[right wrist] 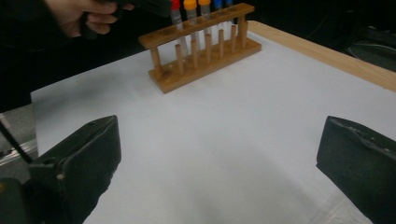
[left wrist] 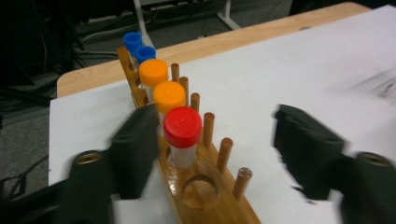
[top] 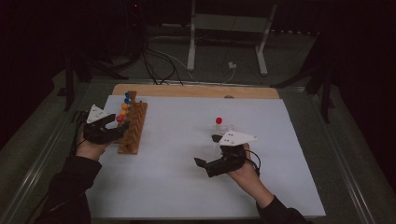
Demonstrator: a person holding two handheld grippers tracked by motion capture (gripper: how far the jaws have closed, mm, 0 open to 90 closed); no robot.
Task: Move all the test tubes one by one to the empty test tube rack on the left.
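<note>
At rack [left wrist: 196, 186] w/ capped tubes, left claw [left wrist: 215, 140] spread around seated red-cap tube [left wrist: 183, 135], prob. just let go; right claw [right wrist: 217, 163] apart, empty, waiting over worktop [top: 187, 186]

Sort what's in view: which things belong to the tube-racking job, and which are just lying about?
In the job:
wooden rack
red-capped tube in the rack, between the open left gripper's jaws
orange-capped tubes
blue-capped tubes
red-capped tube on the table
right gripper, open

Lying about:
white frame on the floor
cables
</note>
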